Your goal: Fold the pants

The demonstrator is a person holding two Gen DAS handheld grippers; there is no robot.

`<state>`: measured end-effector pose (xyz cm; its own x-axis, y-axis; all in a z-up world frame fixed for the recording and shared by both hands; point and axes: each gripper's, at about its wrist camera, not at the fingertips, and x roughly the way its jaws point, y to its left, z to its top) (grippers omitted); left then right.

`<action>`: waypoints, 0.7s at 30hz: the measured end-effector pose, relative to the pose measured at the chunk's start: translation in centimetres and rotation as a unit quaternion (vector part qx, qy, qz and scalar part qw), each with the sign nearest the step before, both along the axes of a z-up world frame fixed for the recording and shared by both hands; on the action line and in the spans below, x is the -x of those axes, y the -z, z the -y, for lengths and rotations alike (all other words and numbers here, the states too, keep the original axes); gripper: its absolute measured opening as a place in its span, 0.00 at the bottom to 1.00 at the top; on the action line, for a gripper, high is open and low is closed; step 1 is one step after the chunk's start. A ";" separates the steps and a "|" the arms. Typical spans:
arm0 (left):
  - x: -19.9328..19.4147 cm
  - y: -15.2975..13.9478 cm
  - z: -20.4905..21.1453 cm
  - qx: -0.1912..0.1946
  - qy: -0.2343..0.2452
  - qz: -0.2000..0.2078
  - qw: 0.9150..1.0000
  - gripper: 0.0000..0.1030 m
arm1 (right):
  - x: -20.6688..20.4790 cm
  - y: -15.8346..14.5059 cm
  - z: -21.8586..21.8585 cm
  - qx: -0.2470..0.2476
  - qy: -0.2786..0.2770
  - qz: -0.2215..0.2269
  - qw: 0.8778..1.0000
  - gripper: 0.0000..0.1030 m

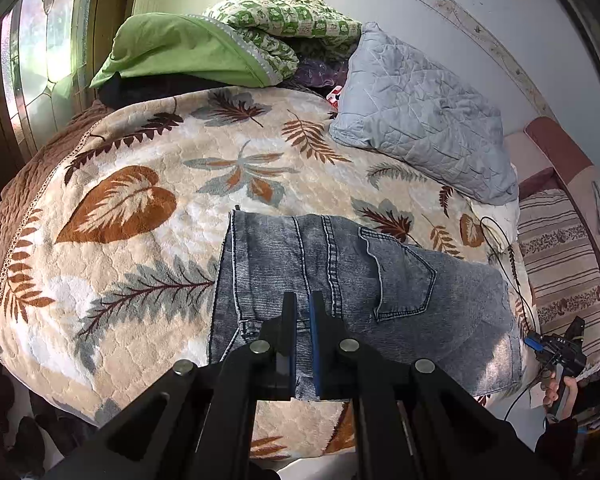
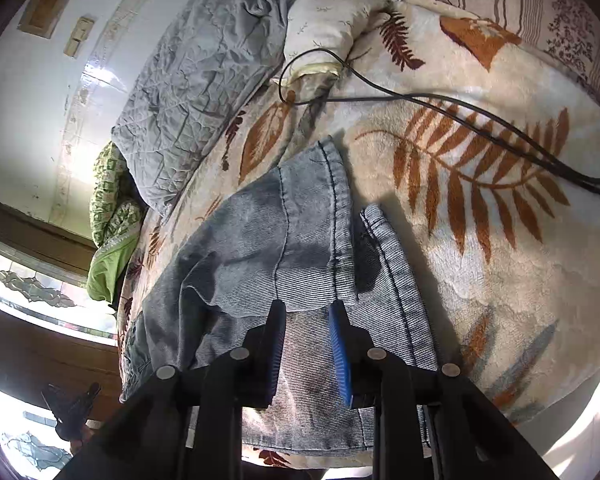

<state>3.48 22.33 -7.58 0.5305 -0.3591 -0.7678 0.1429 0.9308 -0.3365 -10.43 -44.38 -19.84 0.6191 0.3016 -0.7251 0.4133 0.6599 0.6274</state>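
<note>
Pants (image 1: pixel 340 280) lie folded on the leaf blanket (image 1: pixel 140 200), just under and ahead of both grippers. Left gripper (image 1: pixel 302 304) pinched closed, apparently empty. Right gripper (image 2: pixel 306 316) narrowly parted over the hems, gripping nothing. Fold looks nearly done; next: grab the hem end, fold toward the waistband.

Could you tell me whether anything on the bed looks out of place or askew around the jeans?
Yes: a black cable runs loose across the leaf-print blanket, just beyond the jeans, looping near a cream pillow. The jeans' folded layers don't line up either; one hem sticks out past the upper layer.
</note>
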 end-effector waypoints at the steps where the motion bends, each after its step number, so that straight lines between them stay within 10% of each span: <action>1: 0.0 -0.3 -0.1 0.000 -0.002 0.003 1.000 0.05 | -0.3 0.6 0.0 -0.005 0.003 -0.006 1.000 0.24; 11: -0.2 1.4 -0.4 -0.032 -0.014 -0.012 0.999 0.05 | -2.2 2.1 0.6 0.030 0.027 -0.030 0.999 0.29; 15: -0.8 3.7 -0.8 -0.021 -0.028 -0.052 0.998 0.22 | -3.2 2.0 0.4 0.037 0.022 -0.030 0.999 0.59; 19: -1.0 5.4 -0.4 -0.039 -0.047 -0.059 0.996 0.53 | -4.4 1.6 -0.9 0.071 0.002 -0.026 0.997 0.58; 21: -1.3 6.3 -0.2 -0.039 -0.042 -0.068 0.996 0.53 | -4.8 1.6 -1.6 0.093 -0.005 -0.040 0.995 0.29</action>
<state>4.76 22.49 -13.91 0.4446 -0.2542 -0.8589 0.0220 0.9617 -0.2733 -5.60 -42.82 -21.43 0.5545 0.1633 -0.8160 0.4496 0.7664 0.4589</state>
